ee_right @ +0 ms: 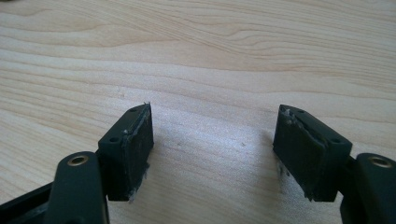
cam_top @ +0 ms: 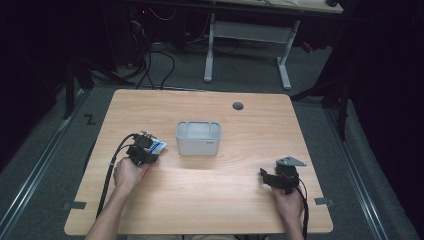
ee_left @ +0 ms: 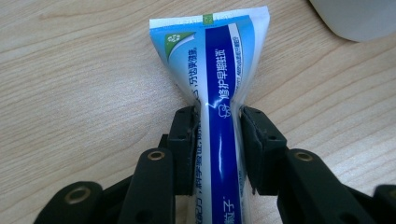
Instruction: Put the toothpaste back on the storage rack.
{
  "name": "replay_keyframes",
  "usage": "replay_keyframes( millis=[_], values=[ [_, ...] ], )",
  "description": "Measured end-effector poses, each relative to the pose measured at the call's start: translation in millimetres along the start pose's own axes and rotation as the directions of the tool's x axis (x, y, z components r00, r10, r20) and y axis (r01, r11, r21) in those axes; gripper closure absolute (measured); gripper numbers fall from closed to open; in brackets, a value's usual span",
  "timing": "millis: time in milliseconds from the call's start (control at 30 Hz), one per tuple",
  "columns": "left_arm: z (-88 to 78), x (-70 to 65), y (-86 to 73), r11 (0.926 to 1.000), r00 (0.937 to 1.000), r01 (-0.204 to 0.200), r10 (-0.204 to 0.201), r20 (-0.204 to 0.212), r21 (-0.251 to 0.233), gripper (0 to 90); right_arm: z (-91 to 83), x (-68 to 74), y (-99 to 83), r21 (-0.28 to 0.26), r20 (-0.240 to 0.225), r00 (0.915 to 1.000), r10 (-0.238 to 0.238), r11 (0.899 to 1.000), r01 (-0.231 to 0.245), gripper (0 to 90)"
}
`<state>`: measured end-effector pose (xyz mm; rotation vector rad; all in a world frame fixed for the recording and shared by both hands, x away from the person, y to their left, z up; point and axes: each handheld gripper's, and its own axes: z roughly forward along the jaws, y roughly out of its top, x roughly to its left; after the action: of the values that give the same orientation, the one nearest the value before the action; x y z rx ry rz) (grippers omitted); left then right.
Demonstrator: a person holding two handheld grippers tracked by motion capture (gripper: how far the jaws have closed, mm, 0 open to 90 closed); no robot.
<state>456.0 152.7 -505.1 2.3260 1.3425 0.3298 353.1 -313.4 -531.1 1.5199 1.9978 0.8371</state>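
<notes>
**Toothpaste tube gripped, bin not yet reached**

From where I stand, the left gripper (ee_left: 217, 140) has its fingers (ee_left: 183, 140) clenched on a blue-and-white toothpaste tube (ee_left: 219, 84), squeezing it at the waist so the flat crimped end fans out ahead of them. In the high view the tube (cam_top: 157, 146) sits just left of the white plastic bin (cam_top: 198, 138), near it but not touching, and low over the wood; whether it is lifted clear I cannot tell. My guess is that the tube is meant for the bin, so the pick-up looks done and the carry and drop are left. The bin looks empty as far as I can see into it.

The right gripper (cam_top: 272, 177), to the right of the bin and nearer the person, has its fingers (ee_right: 130, 149) spread wide with nothing between them, hovering over bare wood.

The table (cam_top: 240, 200) is pale wood with plain grain, with a round grommet hole (cam_top: 238, 106) beyond the bin. Past it lies grey carpet, tangled cables (cam_top: 150, 60), and the white legs of another desk (cam_top: 247, 45) in a dark room.
</notes>
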Motion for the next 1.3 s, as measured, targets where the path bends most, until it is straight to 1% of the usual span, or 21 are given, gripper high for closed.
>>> replay_keyframes(
  millis=[267, 367, 433, 500, 533, 600, 667, 700, 733, 767, 800, 833, 867, 900, 933, 967, 1067, 1167, 1200, 1267, 1300],
  values=[
    [-2.0, 0.7, 1.4, 1.0000, 0.9999, -0.007, 0.007, 0.011, 0.004, 70.1, 0.0, -0.1, 0.0, 0.000, -0.001, 1.0000, -0.002, 1.000, 0.002, 28.5],
    [-3.2, 0.4, 1.2, 1.0000, 0.9998, -0.007, 0.007, 0.021, 0.004, 71.2, 0.0, 0.0, 0.0, 0.000, 0.000, 1.0000, 0.000, 1.000, 0.000, 28.5],
    [-7.2, -0.7, 1.3, 0.9998, 0.9994, -0.017, 0.017, 0.030, -0.006, 71.6, 0.1, -0.2, 0.0, -0.001, 0.000, 1.0000, -0.002, 1.000, 0.002, 28.5],
    [-9.5, -0.5, 1.2, 0.9998, 0.9993, -0.013, 0.013, 0.036, -0.014, 71.9, 0.0, -0.1, 0.0, -0.001, -0.001, 1.0000, -0.001, 1.000, 0.001, 28.5],
    [-14.8, 0.1, 1.2, 0.9995, 0.9989, -0.002, 0.004, 0.046, -0.032, 72.0, 0.1, -0.2, 0.0, -0.001, -0.001, 1.0000, -0.002, 1.000, 0.002, 28.5],
    [-20.8, 1.1, 1.0, 0.9986, 0.9988, 0.004, -0.001, 0.049, -0.053, 72.2, 0.1, -0.2, 0.0, -0.001, -0.001, 1.0000, -0.002, 1.000, 0.002, 28.5],
    [-23.9, 1.8, 0.9, 0.9980, 0.9985, 0.010, -0.006, 0.055, -0.062, 72.2, 0.0, -0.1, 0.0, 0.000, -0.001, 1.0000, 0.000, 1.000, 0.000, 28.5],
    [-27.0, 2.5, 0.8, 0.9973, 0.9979, 0.020, -0.015, 0.062, -0.071, 72.2, 0.0, -0.1, 0.0, 0.000, -0.001, 1.0000, 0.000, 1.000, 0.000, 28.5],
    [-33.0, 3.9, 0.8, 0.9947, 0.9966, 0.034, -0.027, 0.078, -0.097, 72.3, -0.1, 0.1, 0.0, 0.001, -0.001, 1.0000, 0.002, 1.000, -0.002, 28.5],
    [-33.0, 3.9, 0.8, 0.9947, 0.9966, 0.034, -0.027, 0.078, -0.097, 72.4, -0.1, 0.1, 0.0, 0.001, -0.001, 1.0000, 0.002, 1.000, -0.002, 28.5],
    [-38.8, 5.1, 1.0, 0.9925, 0.9957, 0.045, -0.035, 0.086, -0.114, 72.5, -0.1, 0.0, 0.0, 0.000, -0.001, 1.0000, 0.001, 1.000, -0.001, 28.5],
    [-38.8, 5.1, 1.0, 0.9925, 0.9957, 0.045, -0.035, 0.086, -0.114, 72.5, -0.1, 0.0, -0.1, 0.000, -0.001, 1.0000, 0.000, 1.000, 0.000, 28.5],
    [-44.7, 4.9, 1.8, 0.9902, 0.9963, 0.043, -0.033, 0.079, -0.132, 72.5, -0.1, 0.0, -0.1, 0.000, -0.001, 1.0000, 0.000, 1.000, 0.000, 28.5],
    [-44.7, 4.9, 1.8, 0.9902, 0.9963, 0.043, -0.033, 0.079, -0.132, 72.6, -0.1, 0.0, -0.1, 0.000, -0.001, 1.0000, 0.000, 1.000, 0.000, 28.5],
    [-51.2, 4.8, 3.8, 0.9874, 0.9959, 0.045, -0.033, 0.084, -0.151, 72.6, -0.1, 0.0, -0.1, 0.000, -0.001, 1.0000, 0.000, 1.000, 0.000, 28.5],
    [-51.2, 4.8, 3.8, 0.9874, 0.9959, 0.045, -0.033, 0.084, -0.151, 72.6, -0.1, 0.0, -0.1, 0.000, -0.001, 1.0000, 0.000, 1.000, 0.000, 28.5],
    [-60.6, 1.9, 7.2, 0.9820, 0.9957, 0.039, -0.023, 0.090, -0.185, 72.7, -0.1, 0.0, -0.1, 0.000, 0.000, 1.0000, 0.000, 1.000, 0.000, 28.5],
    [-68.1, -0.8, 9.0, 0.9770, 0.9936, 0.040, -0.016, 0.111, -0.210, 72.6, -0.3, 0.0, -0.1, 0.002, 0.000, 1.0000, 0.001, 1.000, -0.001, 28.5],
    [-72.2, -2.8, 10.2, 0.9745, 0.9934, 0.033, -0.008, 0.114, -0.222, 72.5, -0.3, 0.0, -0.1, 0.001, 0.000, 1.0000, 0.001, 1.000, -0.001, 28.5],
    [-76.6, -4.9, 11.0, 0.9717, 0.9929, 0.028, 0.000, 0.119, -0.235, 72.4, -0.3, 0.0, -0.1, 0.001, 0.000, 1.0000, 0.001, 1.000, -0.001, 28.5],
    [-76.6, -4.9, 11.0, 0.9717, 0.9929, 0.028, 0.000, 0.119, -0.235, 72.4, -0.3, 0.0, -0.1, 0.001, 0.000, 1.0000, 0.001, 1.000, -0.001, 28.5]
  ],
)
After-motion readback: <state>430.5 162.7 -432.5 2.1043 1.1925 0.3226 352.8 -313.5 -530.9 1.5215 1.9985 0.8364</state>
